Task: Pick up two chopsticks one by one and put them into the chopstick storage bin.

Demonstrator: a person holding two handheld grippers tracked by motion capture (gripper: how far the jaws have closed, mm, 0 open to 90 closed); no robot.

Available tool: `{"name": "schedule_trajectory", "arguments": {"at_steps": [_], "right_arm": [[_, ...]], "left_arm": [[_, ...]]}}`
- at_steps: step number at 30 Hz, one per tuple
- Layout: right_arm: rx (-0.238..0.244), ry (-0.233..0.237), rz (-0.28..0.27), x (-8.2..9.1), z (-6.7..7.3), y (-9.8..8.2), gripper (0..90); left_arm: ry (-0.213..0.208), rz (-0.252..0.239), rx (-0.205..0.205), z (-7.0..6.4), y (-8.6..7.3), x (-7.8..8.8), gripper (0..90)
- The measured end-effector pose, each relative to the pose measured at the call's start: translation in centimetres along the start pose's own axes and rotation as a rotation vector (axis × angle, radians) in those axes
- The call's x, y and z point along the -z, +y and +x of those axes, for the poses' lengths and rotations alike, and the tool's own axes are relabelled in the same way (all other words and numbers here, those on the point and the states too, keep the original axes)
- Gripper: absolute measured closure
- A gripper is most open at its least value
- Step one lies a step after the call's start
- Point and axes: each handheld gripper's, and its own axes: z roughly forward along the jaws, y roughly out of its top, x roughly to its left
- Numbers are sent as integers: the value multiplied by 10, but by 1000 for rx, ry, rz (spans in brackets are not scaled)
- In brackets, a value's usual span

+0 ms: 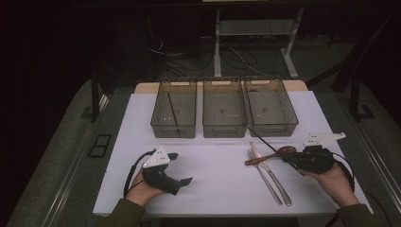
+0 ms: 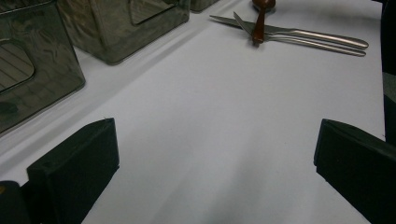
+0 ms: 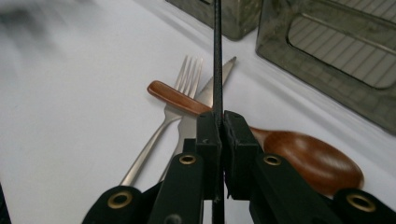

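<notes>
My right gripper (image 1: 289, 161) (image 3: 219, 135) is shut on a thin black chopstick (image 1: 262, 139) (image 3: 217, 56), which runs up and left from the jaws toward the bins. Under it lie a brown wooden spoon (image 1: 270, 155) (image 3: 303, 158), a metal fork (image 1: 262, 177) (image 3: 187, 79) and a metal knife (image 1: 278, 183) (image 3: 205, 95), with the spoon handle across the other two. My left gripper (image 1: 181, 168) (image 2: 215, 163) hovers low over bare white table at the left, jaws wide apart with nothing between them. Its view shows the spoon (image 2: 259, 23) and cutlery (image 2: 308, 36) farther off.
Three clear mesh-patterned bins stand in a row at the back of the white table top: left (image 1: 174, 132), middle (image 1: 223, 128), right (image 1: 274, 127). A second black chopstick (image 1: 173, 111) lies in the left bin. Cables and desk legs are on the floor beyond.
</notes>
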Motion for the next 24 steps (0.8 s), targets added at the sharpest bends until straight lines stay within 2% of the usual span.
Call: {"name": "schedule_trajectory", "arguments": {"at_steps": [10, 24], "right_arm": [[16, 37, -10, -16, 8, 28, 845], [46, 56, -14, -50, 12, 78, 845]], "left_arm": [[3, 6, -1, 1, 0, 0, 0], [1, 0, -2, 0, 0, 0, 0]]}}
